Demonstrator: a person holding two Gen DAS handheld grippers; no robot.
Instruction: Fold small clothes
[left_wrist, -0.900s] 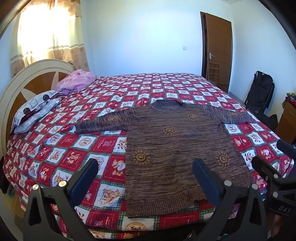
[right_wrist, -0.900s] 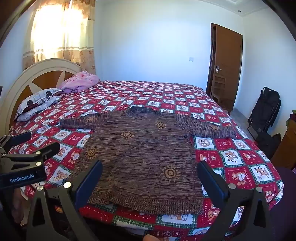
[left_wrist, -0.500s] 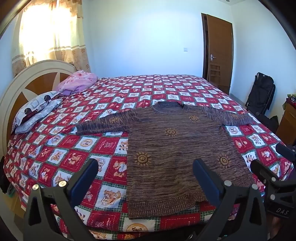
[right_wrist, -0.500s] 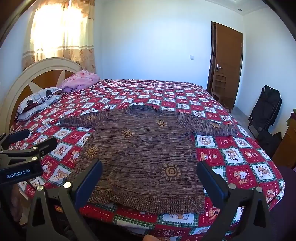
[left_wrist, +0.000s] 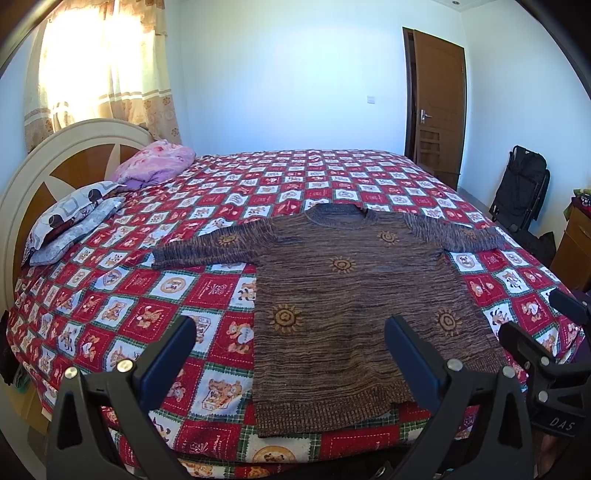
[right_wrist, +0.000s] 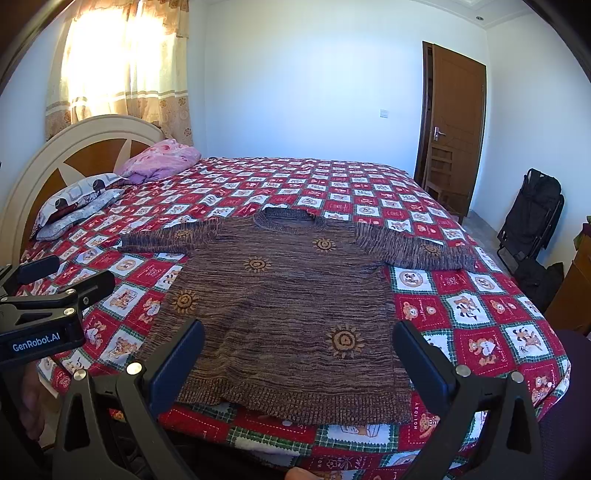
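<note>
The brown sweater (left_wrist: 351, 306) lies flat and face up on the bed (left_wrist: 332, 173), over the red checked bedspread (left_wrist: 122, 295). Its hem is at the bed's near edge and its collar (left_wrist: 338, 210) points away, toward the far wall, so the long axis of the body runs straight away from both grippers. The two sleeves are spread out sideways from the shoulders, across this axis. The left sleeve (left_wrist: 210, 247) reaches toward the headboard (left_wrist: 48, 166); the right sleeve (right_wrist: 417, 247) reaches toward the door side of the bed.

The left gripper (left_wrist: 291, 354) hovers just before the hem, over its left part, with its jaws spread wide and nothing between them. The right gripper (right_wrist: 299, 354) hovers also just before the hem, more over the middle and right part, and its jaws too are wide apart and empty. Neither one touches the cloth.

Nothing is folded yet, so the task appears to be at its beginning. If the first fold brings a sleeve inward over the body, each gripper must reach forward past the hem and outward. The left gripper is the nearer one for the sleeve on the headboard side, and the right gripper for the other sleeve.
</note>
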